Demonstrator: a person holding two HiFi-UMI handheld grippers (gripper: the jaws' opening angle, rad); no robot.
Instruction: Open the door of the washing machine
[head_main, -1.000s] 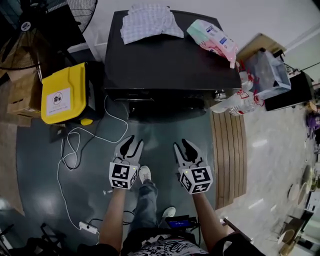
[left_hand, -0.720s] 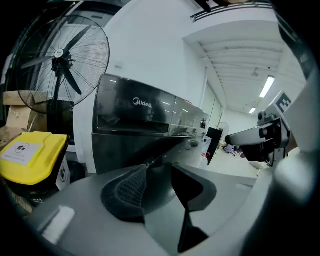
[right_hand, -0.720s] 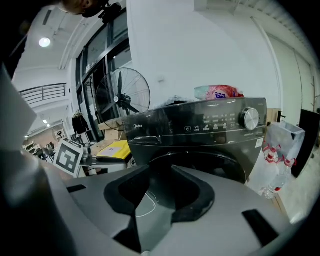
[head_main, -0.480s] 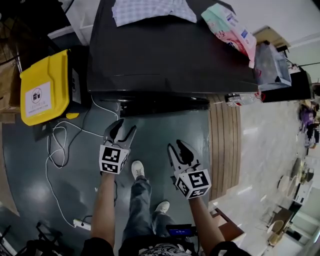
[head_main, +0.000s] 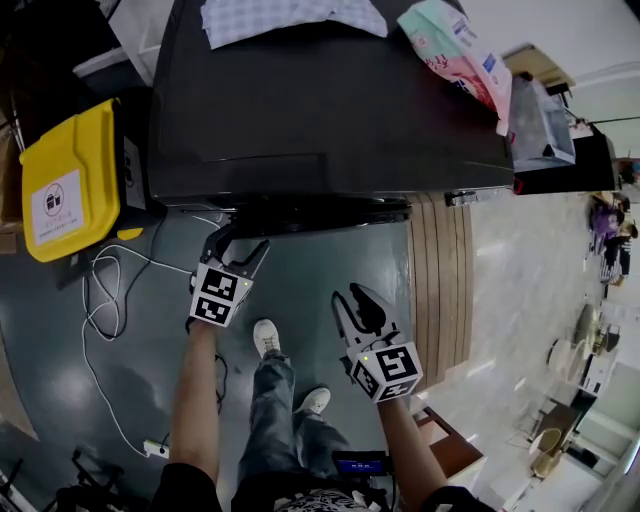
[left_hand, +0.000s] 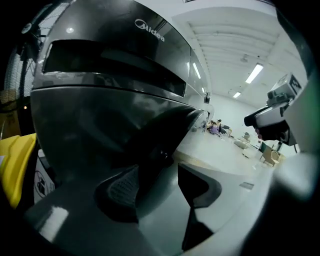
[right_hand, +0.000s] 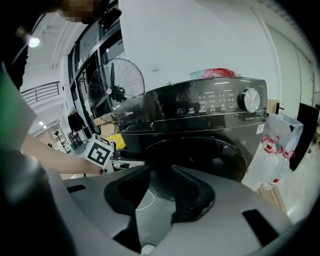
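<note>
The black front-loading washing machine (head_main: 320, 100) fills the top of the head view, and its round door (head_main: 320, 212) bulges out at the front. My left gripper (head_main: 232, 245) is down at the door's left edge, jaws opening. In the left gripper view the left gripper (left_hand: 160, 185) has the dark door rim (left_hand: 165, 135) close ahead of its gap, and neither pad presses on it. My right gripper (head_main: 358, 305) hangs back from the door, open and empty. The right gripper (right_hand: 160, 192) faces the door (right_hand: 200, 155) below the control panel (right_hand: 215, 105).
A yellow bin (head_main: 65, 185) stands left of the machine, with a white cable (head_main: 110, 290) on the floor. A checked cloth (head_main: 290, 15) and a pink packet (head_main: 455, 55) lie on top. A slatted wooden board (head_main: 435, 280) and a plastic container (head_main: 540, 125) are at the right. The person's shoes (head_main: 265, 338) are between the grippers.
The left gripper has moved forward and down to the door's left edge, and its jaws have spread wider. The right gripper has sunk a little. The machine looms closer.
</note>
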